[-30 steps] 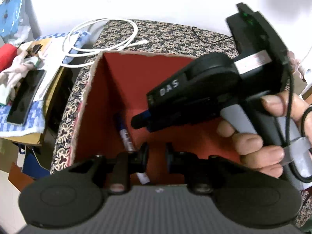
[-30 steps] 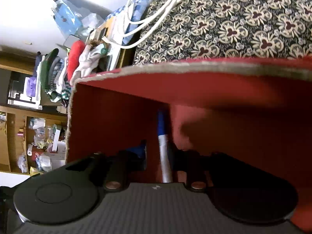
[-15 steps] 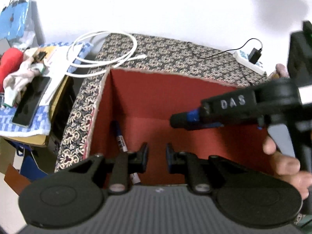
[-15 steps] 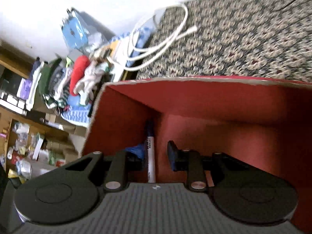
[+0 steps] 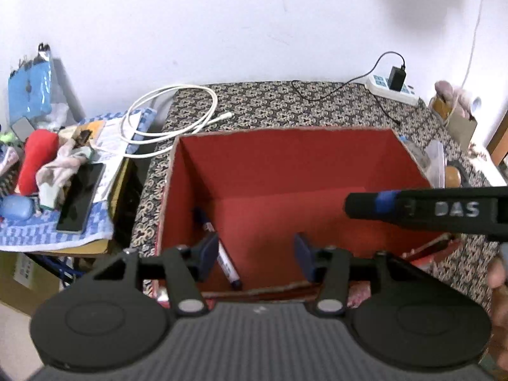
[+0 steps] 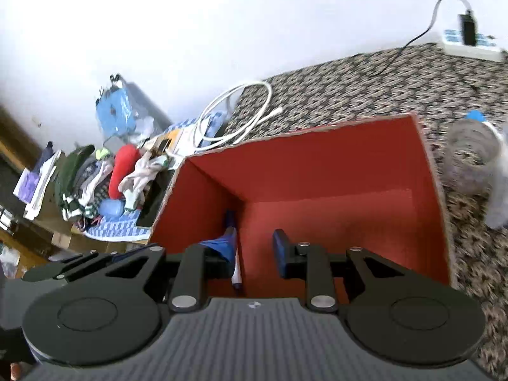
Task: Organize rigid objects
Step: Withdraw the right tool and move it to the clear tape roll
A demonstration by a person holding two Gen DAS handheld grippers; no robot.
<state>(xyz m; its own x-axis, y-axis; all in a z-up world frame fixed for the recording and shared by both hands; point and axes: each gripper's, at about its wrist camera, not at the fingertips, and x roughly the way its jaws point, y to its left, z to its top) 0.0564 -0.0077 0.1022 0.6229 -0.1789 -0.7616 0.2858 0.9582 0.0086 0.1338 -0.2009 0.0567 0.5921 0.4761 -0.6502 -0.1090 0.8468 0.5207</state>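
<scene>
Left gripper (image 5: 255, 250), bottom centre of the left wrist view: jaws have just been opening, now spread wide, nothing between them. Right gripper (image 6: 254, 247): jaws only slightly apart, empty; in the left view it pokes in from the right edge. Both hover over the open red box (image 5: 285, 146). Blue-and-white marker (image 5: 227, 260) lies on the box floor along its left wall, lower left. Box sits on the patterned cloth (image 5: 270, 101). Left of it is a black phone (image 5: 81, 197); farther back are a white cable (image 5: 177, 111) and, upper right, a power strip (image 5: 390, 89).
</scene>
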